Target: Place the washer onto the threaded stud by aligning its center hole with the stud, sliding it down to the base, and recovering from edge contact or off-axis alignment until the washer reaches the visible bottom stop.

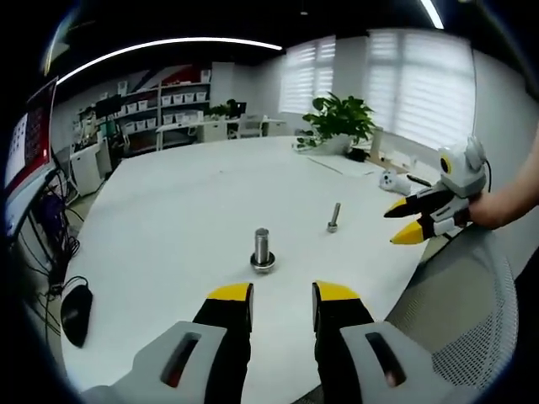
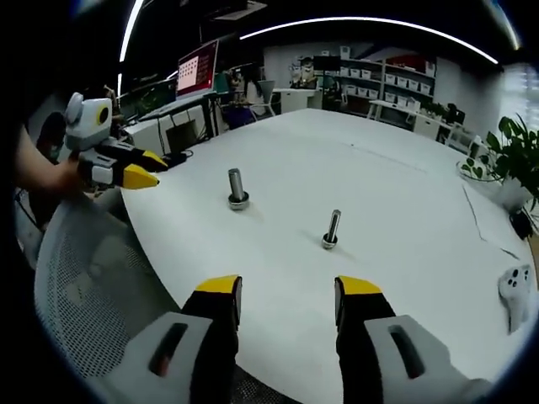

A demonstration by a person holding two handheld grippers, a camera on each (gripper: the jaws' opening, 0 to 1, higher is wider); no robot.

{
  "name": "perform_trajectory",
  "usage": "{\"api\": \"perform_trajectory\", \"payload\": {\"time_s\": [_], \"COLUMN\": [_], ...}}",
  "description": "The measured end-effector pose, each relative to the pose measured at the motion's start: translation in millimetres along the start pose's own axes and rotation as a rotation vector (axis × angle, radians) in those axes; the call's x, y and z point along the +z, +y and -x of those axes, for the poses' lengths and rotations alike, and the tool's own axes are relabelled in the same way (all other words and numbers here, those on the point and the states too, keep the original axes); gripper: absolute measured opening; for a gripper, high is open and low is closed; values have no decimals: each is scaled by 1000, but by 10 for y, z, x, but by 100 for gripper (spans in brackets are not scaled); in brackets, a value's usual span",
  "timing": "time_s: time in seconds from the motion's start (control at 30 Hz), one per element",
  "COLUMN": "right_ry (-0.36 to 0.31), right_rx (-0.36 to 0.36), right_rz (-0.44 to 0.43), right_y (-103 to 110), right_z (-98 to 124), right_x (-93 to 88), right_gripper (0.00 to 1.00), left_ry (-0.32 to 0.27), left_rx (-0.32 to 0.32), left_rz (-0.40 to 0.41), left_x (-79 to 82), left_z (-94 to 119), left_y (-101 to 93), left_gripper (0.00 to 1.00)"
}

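Observation:
On the white table (image 1: 168, 227) a thick threaded stud (image 1: 262, 242) stands upright, with a ring that looks like the washer (image 1: 263, 266) lying around its foot. A thinner bolt (image 1: 333, 217) stands to its right. My left gripper (image 1: 283, 295) is open and empty, hovering just short of the stud. In the right gripper view, the stud (image 2: 236, 185) with the ring (image 2: 238, 203) is far left and the bolt (image 2: 332, 229) is straight ahead. My right gripper (image 2: 290, 290) is open with nothing between its jaws, near the table edge.
A grey mesh chair back (image 1: 472, 311) sits at the table's edge beside me. A white controller (image 2: 515, 290), papers and a potted plant (image 1: 341, 118) are at the table's far side. A black mouse (image 1: 76, 313) lies on a desk to the left.

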State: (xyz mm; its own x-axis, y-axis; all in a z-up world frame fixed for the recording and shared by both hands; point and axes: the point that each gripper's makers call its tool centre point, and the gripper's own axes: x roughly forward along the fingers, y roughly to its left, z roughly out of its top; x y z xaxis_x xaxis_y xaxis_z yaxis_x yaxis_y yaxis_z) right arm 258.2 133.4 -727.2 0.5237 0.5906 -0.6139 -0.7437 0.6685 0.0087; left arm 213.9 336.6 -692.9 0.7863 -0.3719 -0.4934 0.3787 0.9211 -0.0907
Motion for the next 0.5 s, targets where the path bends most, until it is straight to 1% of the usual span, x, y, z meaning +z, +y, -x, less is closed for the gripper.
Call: {"api": "perform_trajectory", "payload": {"time_s": [0.07, 0.2, 0.37, 0.5], "right_ry": [23, 8, 25, 52], "right_rx": [2, -6, -4, 7], "right_rz": [12, 18, -12, 5], "right_y": [10, 1, -12, 22], "right_z": [-16, -1, -27, -62], "right_x": [-56, -38, -107, -164], "right_gripper": [47, 47, 47, 47], "left_ry": [5, 10, 21, 20], "left_rx": [-2, -11, -16, -14], "left_rz": [13, 22, 3, -7], "left_x": [-2, -21, -65, -65], "left_z": [-15, -20, -53, -43], "left_y": [1, -33, -61, -68], "left_gripper": [26, 26, 26, 25]}}
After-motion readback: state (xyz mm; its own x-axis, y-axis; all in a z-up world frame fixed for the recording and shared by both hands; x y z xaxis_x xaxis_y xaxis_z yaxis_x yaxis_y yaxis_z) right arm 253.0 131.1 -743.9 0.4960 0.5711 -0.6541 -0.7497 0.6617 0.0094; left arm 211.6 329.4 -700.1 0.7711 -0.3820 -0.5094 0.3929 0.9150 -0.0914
